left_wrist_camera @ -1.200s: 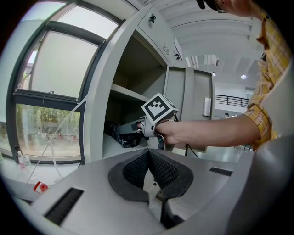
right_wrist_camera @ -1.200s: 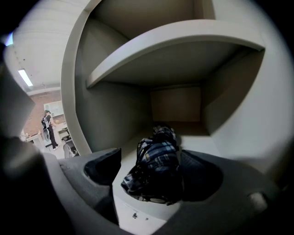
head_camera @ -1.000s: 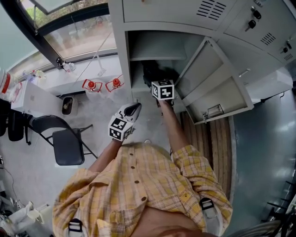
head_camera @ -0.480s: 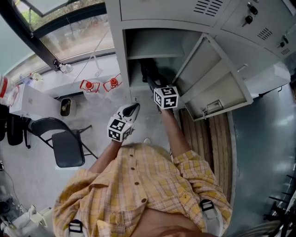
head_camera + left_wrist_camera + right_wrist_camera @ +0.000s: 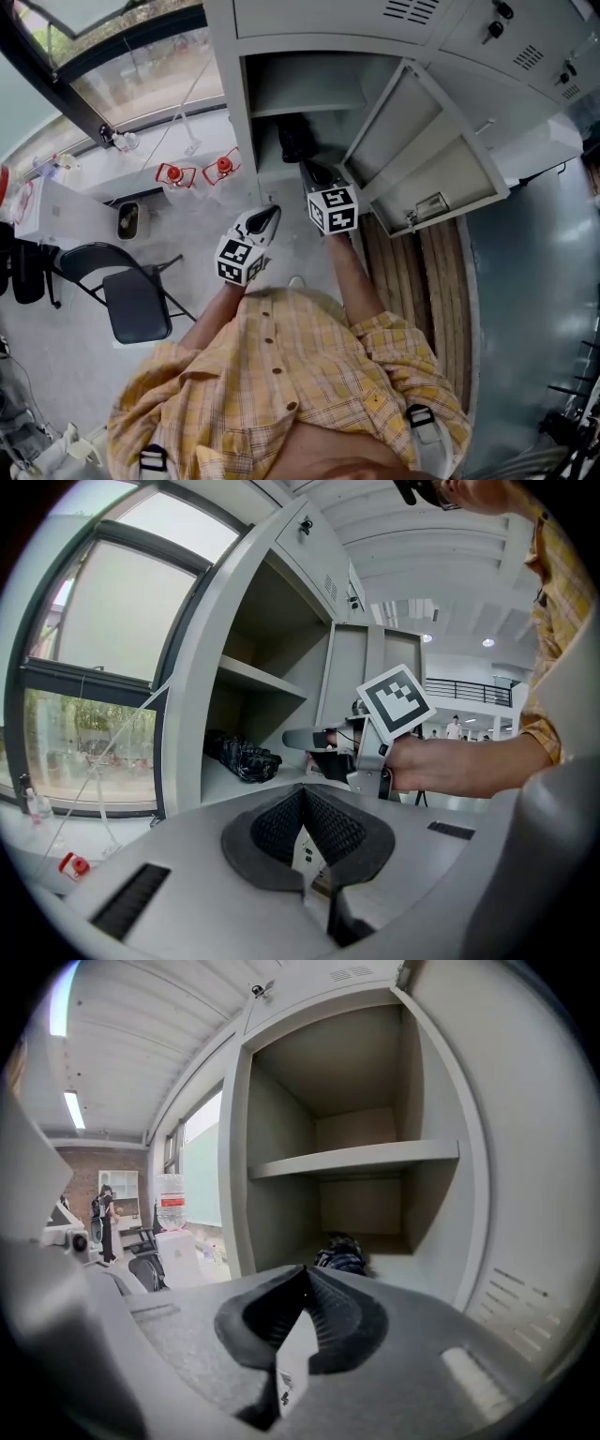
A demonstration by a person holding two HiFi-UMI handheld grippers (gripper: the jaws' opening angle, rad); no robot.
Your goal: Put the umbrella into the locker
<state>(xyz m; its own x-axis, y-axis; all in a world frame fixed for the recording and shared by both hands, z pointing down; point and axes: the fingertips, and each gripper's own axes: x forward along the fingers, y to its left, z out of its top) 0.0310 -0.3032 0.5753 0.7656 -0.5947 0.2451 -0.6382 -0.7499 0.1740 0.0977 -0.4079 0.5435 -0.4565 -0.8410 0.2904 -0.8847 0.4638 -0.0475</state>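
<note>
Small dark folded umbrella (image 5: pixel 294 141) lies inside the tall grey metal locker (image 5: pixel 234 112). It's on the floor of the lower compt, under the grey inner shelf (image 5: pixel 292 101), set back from the front edge. It lies flat on its side, so I'd guess it won't tip or roll out.

The right gripper (image 5: pixel 309 171) is just outside the locker mouth, pointing in toward the umbrella. Its jaws are clenched pad to pad w/ nothing btw them. The right gripper view shows the ribbed pads (image 5: pixel 323 1302) meeting, w/ the umbrella (image 5: pixel 341 1254) well beyond them and untouched. So the umbrella is let go and rests on its own weight.

The left gripper (image 5: pixel 269 219) sits lower and to the left, near the person's yellow checked shirt (image 5: pixel 281 375) and well apart from the locker. Prob. parked there because this job needs one hand only. Its jaws are also pressed together and empty. Its view looks across at the right gripper (image 5: pixel 298 738) in front of the opening, w/ the umbrella (image 5: pixel 242 758) apart from it on the compt floor.

The grey locker door (image 5: pixel 441 159) stands swung wide to the right, which keeps the opening free for reaching in.

Judging by this, the task's main step looks done. Shutting the door could follow, but the task doesn't ask for it.
</note>
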